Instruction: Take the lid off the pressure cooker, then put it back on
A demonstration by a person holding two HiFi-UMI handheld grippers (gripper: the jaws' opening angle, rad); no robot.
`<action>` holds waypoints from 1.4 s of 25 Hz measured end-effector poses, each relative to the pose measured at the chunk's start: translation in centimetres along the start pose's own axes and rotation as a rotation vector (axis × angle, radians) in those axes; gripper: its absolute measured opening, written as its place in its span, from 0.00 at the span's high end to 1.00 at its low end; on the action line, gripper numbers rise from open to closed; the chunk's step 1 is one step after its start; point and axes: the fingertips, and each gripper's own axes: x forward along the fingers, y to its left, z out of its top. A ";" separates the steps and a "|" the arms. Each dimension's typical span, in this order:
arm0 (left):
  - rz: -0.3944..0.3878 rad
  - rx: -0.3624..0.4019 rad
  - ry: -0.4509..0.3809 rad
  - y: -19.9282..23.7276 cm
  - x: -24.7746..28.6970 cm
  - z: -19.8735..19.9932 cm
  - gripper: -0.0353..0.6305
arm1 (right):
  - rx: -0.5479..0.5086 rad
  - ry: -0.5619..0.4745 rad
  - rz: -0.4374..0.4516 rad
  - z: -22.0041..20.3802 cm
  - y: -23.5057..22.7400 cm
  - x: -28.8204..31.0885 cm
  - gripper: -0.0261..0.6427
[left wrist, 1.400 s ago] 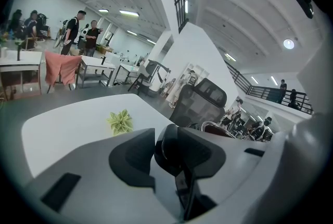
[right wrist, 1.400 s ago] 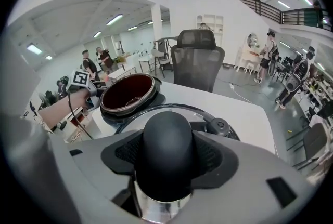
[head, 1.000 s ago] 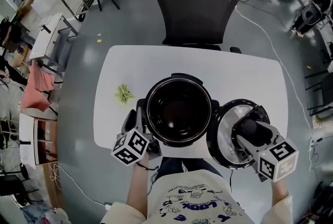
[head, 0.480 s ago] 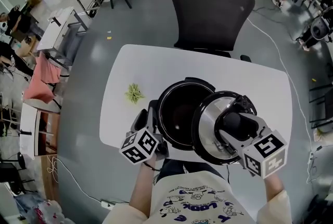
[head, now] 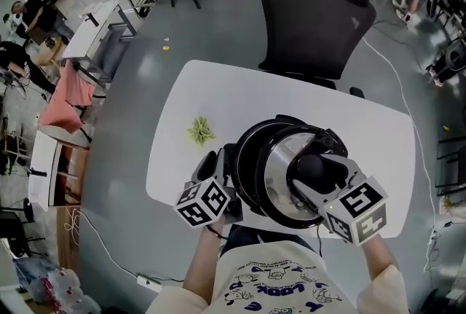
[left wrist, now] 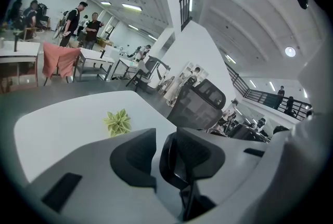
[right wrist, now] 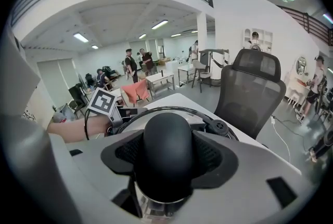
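The black pressure cooker (head: pixel 245 154) stands near the front edge of the white table (head: pixel 211 97). Its steel lid (head: pixel 280 178) hangs over the pot's mouth, shifted a little to the right, and covers most of it. My right gripper (head: pixel 314 173) is shut on the lid's black knob (right wrist: pixel 166 147), with a pad on either side. At the cooker's left side handle (left wrist: pixel 182 166) is my left gripper (head: pixel 220 173). Its jaws have just been closing with the handle between them. The handle lies against the right pad, and a thin gap shows at the left pad.
A small green paper flower (head: pixel 200 130) lies on the table left of the cooker. A black office chair (head: pixel 317 21) stands at the table's far side. Other desks, chairs and people are further off around the room.
My right gripper has carried the lid leftward from beside the cooker, on its right, to over the pot's mouth. The left gripper has stayed at the side handle.
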 end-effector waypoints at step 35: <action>-0.053 -0.033 0.029 0.0 0.9 0.3 0.75 | -0.153 0.029 0.037 1.7 1.6 7.2 0.52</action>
